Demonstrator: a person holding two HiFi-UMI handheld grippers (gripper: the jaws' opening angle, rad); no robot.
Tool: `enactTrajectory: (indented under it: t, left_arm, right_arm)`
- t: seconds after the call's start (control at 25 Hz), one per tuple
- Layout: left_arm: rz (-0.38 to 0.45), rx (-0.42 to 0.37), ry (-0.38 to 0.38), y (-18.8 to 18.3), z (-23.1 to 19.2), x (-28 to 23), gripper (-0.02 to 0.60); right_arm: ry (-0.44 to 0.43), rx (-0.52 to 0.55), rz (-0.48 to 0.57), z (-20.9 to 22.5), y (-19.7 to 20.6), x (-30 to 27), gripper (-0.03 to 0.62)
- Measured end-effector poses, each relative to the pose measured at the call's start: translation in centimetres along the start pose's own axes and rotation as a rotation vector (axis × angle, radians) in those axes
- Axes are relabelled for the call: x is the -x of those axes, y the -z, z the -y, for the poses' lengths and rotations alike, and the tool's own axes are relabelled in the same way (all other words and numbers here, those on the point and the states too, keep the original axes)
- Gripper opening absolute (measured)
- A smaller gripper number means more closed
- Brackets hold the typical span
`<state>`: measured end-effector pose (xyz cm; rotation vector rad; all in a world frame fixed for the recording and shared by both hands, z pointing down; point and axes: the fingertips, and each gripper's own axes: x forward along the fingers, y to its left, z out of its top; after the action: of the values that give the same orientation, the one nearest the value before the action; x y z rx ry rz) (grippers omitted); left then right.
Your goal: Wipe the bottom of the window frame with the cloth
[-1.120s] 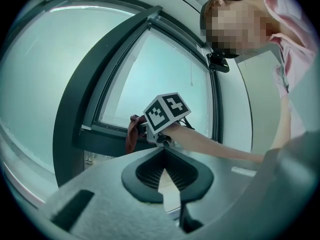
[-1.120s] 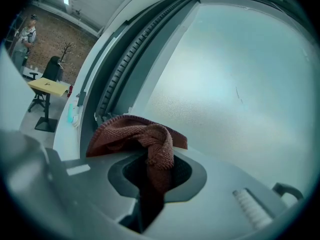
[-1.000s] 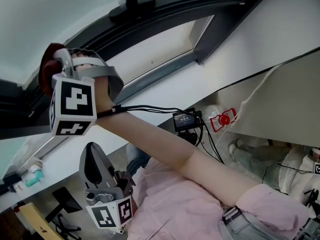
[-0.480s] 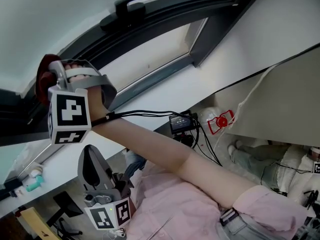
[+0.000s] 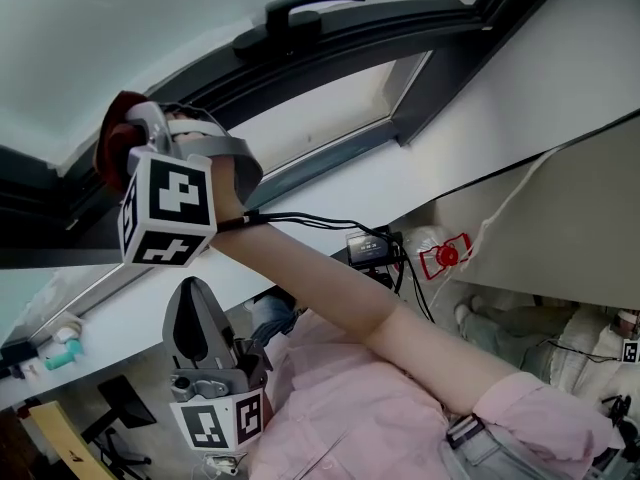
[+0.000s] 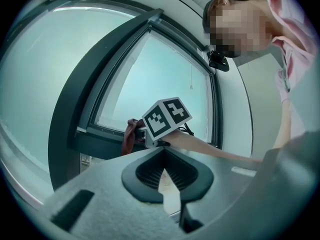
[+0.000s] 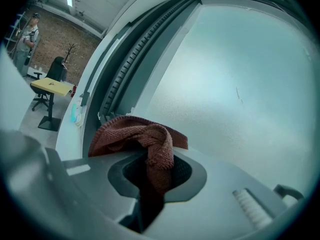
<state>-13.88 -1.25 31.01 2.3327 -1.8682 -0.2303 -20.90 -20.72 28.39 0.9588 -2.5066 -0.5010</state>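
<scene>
A red-brown cloth is bunched in my right gripper, which is shut on it. In the head view that gripper reaches far left across my body and presses the cloth onto the dark window frame at its left end. The left gripper view shows the same cloth against the frame's lower rail. My left gripper is held low near my chest, away from the window, jaws together with nothing between them.
A black window handle sits on the frame's upper part. Below the frame runs a white sill. Small bottles stand at the sill's left end. Cables and a black device hang under it. A yellow desk stands beyond.
My right gripper with the cloth dipped slightly left along the frame, then came back right and a little up. The left gripper has hardly moved.
</scene>
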Motion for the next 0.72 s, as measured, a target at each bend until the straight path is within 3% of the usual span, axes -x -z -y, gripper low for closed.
enactTrajectory:
  t: [0.72]
  left_arm:
    - [0.024, -0.004, 0.015, -0.1, 1.6, 0.6, 0.000]
  right_arm:
    - [0.005, -0.011, -0.014, 2.7, 2.2, 1.8, 0.058]
